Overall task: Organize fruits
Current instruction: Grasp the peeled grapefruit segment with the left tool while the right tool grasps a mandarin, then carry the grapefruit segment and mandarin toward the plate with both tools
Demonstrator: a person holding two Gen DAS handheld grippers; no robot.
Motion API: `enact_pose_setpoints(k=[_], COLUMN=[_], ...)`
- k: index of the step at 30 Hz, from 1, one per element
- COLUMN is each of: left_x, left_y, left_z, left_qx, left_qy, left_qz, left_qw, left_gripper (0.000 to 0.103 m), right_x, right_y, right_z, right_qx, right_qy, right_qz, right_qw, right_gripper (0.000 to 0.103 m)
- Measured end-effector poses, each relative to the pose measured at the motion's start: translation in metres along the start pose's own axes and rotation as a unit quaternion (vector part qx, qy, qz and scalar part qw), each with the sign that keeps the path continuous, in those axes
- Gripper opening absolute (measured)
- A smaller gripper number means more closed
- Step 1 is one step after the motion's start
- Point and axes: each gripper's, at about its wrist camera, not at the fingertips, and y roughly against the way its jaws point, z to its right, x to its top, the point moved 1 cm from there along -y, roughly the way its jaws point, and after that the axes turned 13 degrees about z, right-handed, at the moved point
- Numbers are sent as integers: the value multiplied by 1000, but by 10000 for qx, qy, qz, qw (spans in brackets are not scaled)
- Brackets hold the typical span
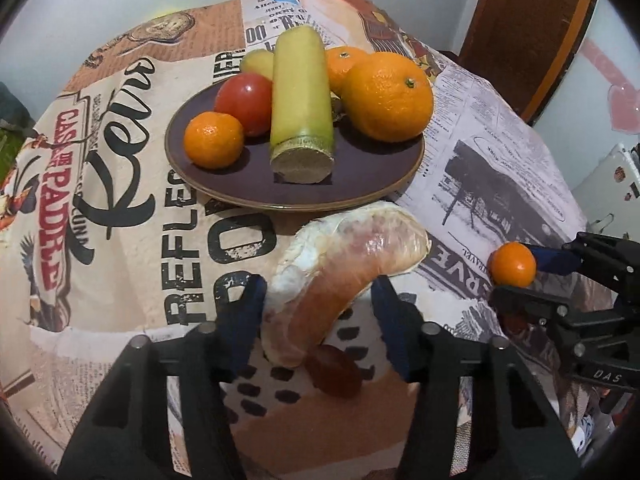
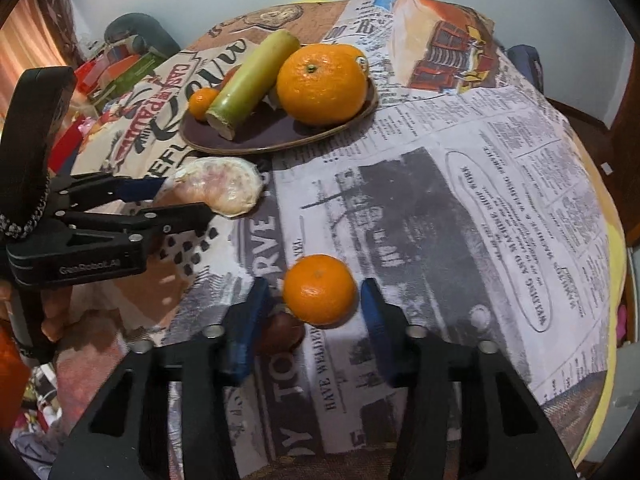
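Fruit crowds the dark plate (image 1: 296, 196) at the far middle of the table (image 1: 120, 264): a big orange (image 1: 387, 96), a tomato (image 1: 245, 103), a small mandarin (image 1: 214, 140), a second orange (image 1: 343, 62) behind, and a green-yellow stalk section (image 1: 301, 104) lying across them, its cut end toward the camera. Just in front of the plate's rim lies a peeled pomelo segment (image 1: 340, 268), which the left tongs (image 1: 316, 312) straddle with their blue pads apart on either side. The right tongs (image 2: 316, 312) reach in level with the table, spread wide around a loose mandarin (image 2: 319, 290) without clamping it. Beside that mandarin a small dark-red fruit (image 2: 280, 334) lies under the left pad. Only the right wrist view shows clutter (image 2: 116, 68) beyond the table's far left edge.
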Motion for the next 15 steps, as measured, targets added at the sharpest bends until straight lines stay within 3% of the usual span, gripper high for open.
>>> enact_pose_setpoints(k=[6, 15], left_x=[0, -29], left_y=[19, 64], left_z=[-17, -57], left_qx=[-60, 450], left_qy=[323, 587], left_qz=[111, 245], left_qw=[9994, 9970], left_gripper=[29, 24], right_x=[1, 10], right_y=[5, 25], right_z=[0, -7], right_qx=[-39, -55], right_qy=[-6, 16], right_qz=[35, 291], right_qw=[10000, 9996], right_gripper=[32, 32])
